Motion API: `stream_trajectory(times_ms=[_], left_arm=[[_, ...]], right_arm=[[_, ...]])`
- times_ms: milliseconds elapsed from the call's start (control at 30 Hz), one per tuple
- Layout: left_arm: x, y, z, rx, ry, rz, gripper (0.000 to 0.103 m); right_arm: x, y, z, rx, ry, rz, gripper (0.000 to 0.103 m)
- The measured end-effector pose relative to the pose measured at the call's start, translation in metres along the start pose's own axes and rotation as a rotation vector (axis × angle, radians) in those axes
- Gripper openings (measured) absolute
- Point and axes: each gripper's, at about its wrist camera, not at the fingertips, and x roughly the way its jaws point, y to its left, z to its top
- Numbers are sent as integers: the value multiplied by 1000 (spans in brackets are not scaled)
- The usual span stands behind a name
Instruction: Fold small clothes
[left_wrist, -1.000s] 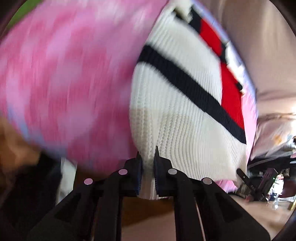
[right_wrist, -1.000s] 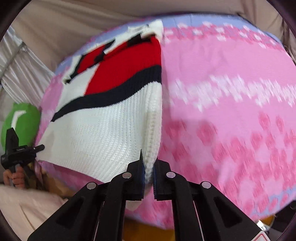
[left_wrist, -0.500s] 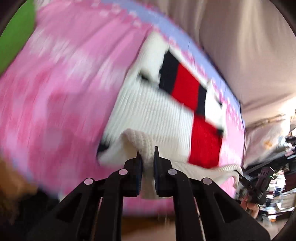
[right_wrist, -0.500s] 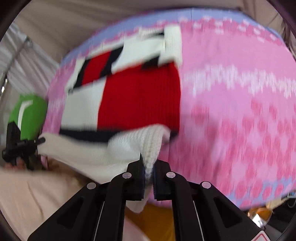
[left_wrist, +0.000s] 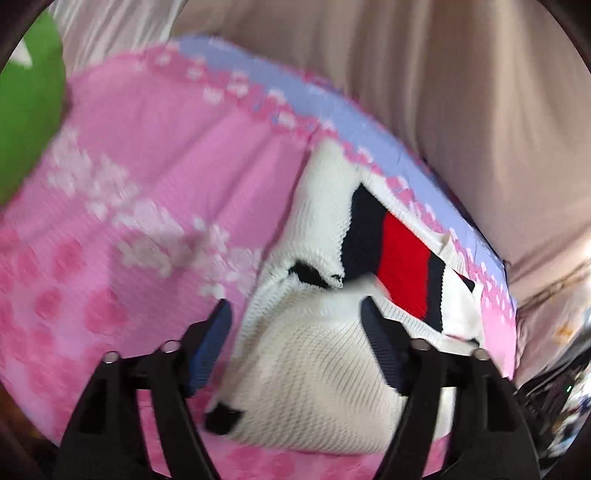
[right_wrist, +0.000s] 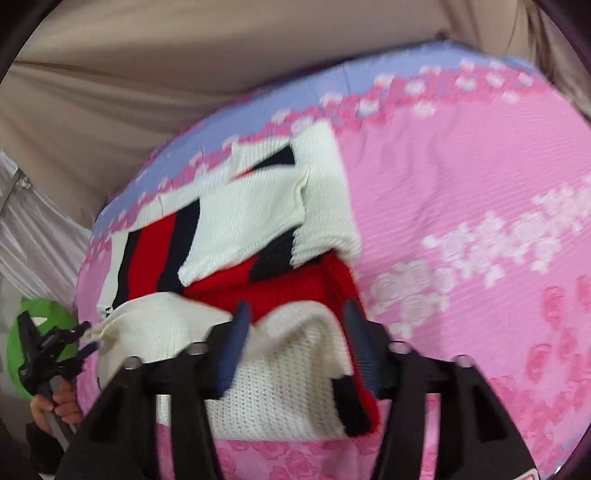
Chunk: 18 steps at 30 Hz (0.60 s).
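A white knit sweater (left_wrist: 317, 369) with red and navy blocks lies on the pink flowered blanket (left_wrist: 155, 155), its lower part folded up over the body. My left gripper (left_wrist: 295, 321) hangs just above the folded white edge with its jaws opening; the knit lies between the fingers and the pads do not press it. In the right wrist view the sweater (right_wrist: 258, 210) shows its folded hem in front, and my right gripper (right_wrist: 297, 325) stands over it with its jaws opening too, gripping nothing. The left gripper (right_wrist: 88, 336) shows at that view's left edge, held by a hand (right_wrist: 55, 406).
The blanket (right_wrist: 461, 184) has a lilac border along its far edge. Beige cloth (left_wrist: 443, 92) rises behind it. A green cushion (left_wrist: 26, 110) sits at the blanket's left end, also seen as the green cushion (right_wrist: 40, 317). Dark clutter (left_wrist: 561, 398) lies beyond the right end.
Both grippers carried the sweater's lower hem up over its body, then let go; each pair of jaws went from shut on the knit to standing apart.
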Motion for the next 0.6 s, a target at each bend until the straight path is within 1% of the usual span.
stream_trajectory(times_ms=[67, 100, 133, 200, 267, 333, 367, 433, 467, 500, 533, 567, 600], left_arm=[[-4, -1, -2, 39, 5, -10, 79], [1, -2, -1, 63, 18, -5, 79], [7, -5, -1, 80, 30, 3, 79], [23, -13, 1, 116, 54, 10, 79], [37, -22, 2, 144, 57, -4, 79], [56, -33, 2, 168, 84, -16, 78], [63, -37, 2, 176, 102, -26, 75], [78, -43, 3, 194, 143, -32, 58], [84, -44, 4, 203, 167, -17, 38], [86, -44, 3, 205, 179, 1, 13], [86, -42, 3, 197, 186, 11, 9], [83, -39, 4, 176, 182, 4, 8], [75, -34, 4, 148, 168, -8, 7]], right_arm=[[-8, 3, -6, -63, -4, -22, 62], [-7, 6, -9, -105, 4, -31, 64], [-2, 10, -12, -157, 17, -44, 66], [12, 14, -16, -223, 46, -80, 67], [29, 19, -12, -246, 54, -89, 67], [44, 22, -5, -244, 51, -76, 67], [51, 25, 1, -242, 51, -65, 67], [68, 29, 9, -230, 69, -38, 67], [76, 29, 11, -223, 86, -35, 67], [84, 30, 11, -215, 113, -28, 67], [89, 29, 10, -206, 129, -23, 60], [94, 28, 8, -189, 150, -16, 37], [95, 26, 6, -173, 159, -11, 24]])
